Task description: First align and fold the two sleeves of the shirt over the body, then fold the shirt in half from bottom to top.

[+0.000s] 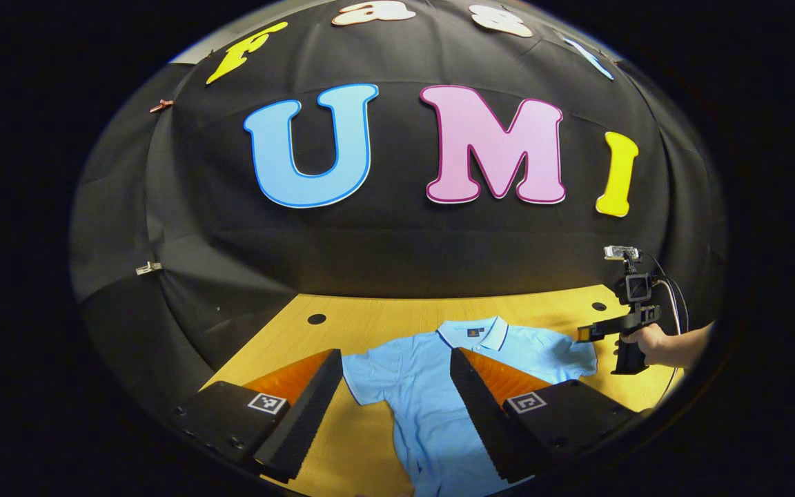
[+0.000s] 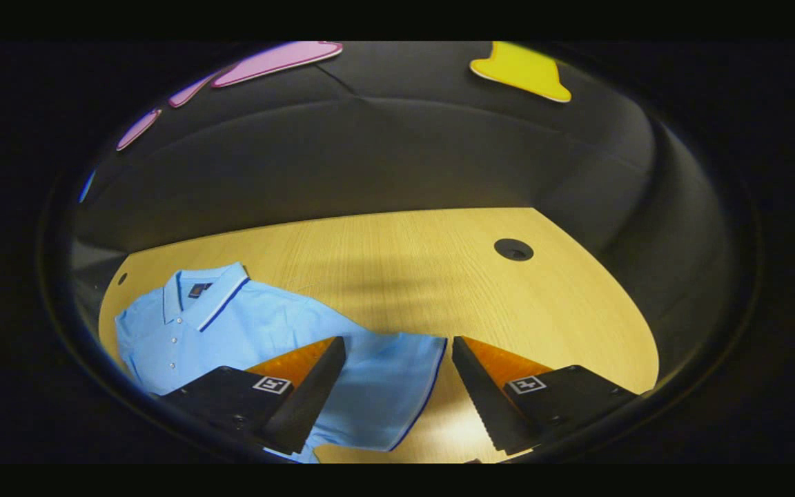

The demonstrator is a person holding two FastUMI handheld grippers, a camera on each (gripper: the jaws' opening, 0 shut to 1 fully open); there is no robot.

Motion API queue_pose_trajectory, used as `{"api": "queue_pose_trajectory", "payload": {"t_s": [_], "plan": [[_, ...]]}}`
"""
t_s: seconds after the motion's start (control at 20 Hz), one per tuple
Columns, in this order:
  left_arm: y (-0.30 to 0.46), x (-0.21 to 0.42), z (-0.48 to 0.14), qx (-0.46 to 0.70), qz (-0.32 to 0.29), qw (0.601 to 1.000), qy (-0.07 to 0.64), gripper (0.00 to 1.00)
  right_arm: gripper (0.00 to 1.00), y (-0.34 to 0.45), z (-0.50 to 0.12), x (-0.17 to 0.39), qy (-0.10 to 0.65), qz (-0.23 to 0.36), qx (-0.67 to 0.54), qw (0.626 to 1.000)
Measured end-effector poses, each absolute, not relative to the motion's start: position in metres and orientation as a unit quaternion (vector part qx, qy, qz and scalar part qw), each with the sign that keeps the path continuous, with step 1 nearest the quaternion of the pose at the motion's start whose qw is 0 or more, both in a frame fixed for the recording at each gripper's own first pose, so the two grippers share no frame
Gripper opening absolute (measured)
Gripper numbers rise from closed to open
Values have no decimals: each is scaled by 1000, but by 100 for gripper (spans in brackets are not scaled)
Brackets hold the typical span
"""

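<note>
Below, a light blue shirt (image 1: 425,400) lies flat on the desk (image 2: 404,262); both grippers, left gripper (image 1: 395,407) and right gripper (image 2: 394,397), seemingly hover above it, fingers spread.

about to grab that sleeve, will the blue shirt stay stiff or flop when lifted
Probably floppy: the shirt is thin knit cloth lying flat on the table, with soft wrinkles. The sleeve would likely drape from the tongs. It looks light, and may slide on smooth wood.
</note>
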State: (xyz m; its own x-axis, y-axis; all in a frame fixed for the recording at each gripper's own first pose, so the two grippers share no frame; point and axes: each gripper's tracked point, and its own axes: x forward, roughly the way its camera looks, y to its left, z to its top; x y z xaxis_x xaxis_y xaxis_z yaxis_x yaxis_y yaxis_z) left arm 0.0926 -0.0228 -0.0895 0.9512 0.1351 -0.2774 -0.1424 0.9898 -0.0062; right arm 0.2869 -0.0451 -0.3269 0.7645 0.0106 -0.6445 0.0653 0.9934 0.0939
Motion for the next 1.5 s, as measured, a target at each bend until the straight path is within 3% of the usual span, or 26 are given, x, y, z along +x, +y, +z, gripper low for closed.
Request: {"api": "queue_pose_trajectory", "payload": {"t_s": [0.15, 0.2, 0.4, 0.45, 0.7, 0.75, 0.85, 1.05, 1.15, 1.2, 1.25, 1.4, 1.5], "plan": [[-28, 97, -93, -9, 66, 988, 139, 100, 94, -44, -341, 287, 355, -9, 61, 933], [-30, 99, -97, -5, 67, 988, 141, 100, 98, -46, -343, 293, 345, -2, 47, 937], [-42, 108, -110, -38, 64, 986, 149, 100, 88, -38, -343, 296, 335, 23, 35, 941], [-46, 111, -111, -43, 63, 986, 149, 100, 80, -38, -341, 295, 335, 22, 36, 941], [-51, 111, -115, -61, 66, 984, 151, 100, 7, -17, -341, 299, 328, 21, 30, 944], [-50, 110, -116, -63, 68, 984, 152, 100, 9, -15, -343, 299, 328, 23, 24, 944], [-45, 105, -119, -65, 74, 983, 155, 100, 2, -14, -340, 297, 330, 27, 24, 943], [-28, 89, -122, -64, 94, 981, 157, 100, 1, -4, -314, 295, 309, 37, 16, 950], [-17, 80, -124, -65, 105, 980, 157, 100, 7, 9, -293, 296, 291, 41, 11, 956], [-14, 76, -126, -68, 109, 979, 158, 100, 1, 17, -287, 294, 292, 39, 5, 956], [-11, 72, -130, -70, 112, 978, 160, 100, 7, 26, -279, 292, 290, 42, -6, 956], [-2, 63, -143, -79, 125, 974, 170, 100, 6, 70, -258, 290, 268, 68, -39, 960], [0, 57, -147, -89, 130, 973, 170, 100, 1, 108, -251, 284, 264, 92, -47, 959]]}}
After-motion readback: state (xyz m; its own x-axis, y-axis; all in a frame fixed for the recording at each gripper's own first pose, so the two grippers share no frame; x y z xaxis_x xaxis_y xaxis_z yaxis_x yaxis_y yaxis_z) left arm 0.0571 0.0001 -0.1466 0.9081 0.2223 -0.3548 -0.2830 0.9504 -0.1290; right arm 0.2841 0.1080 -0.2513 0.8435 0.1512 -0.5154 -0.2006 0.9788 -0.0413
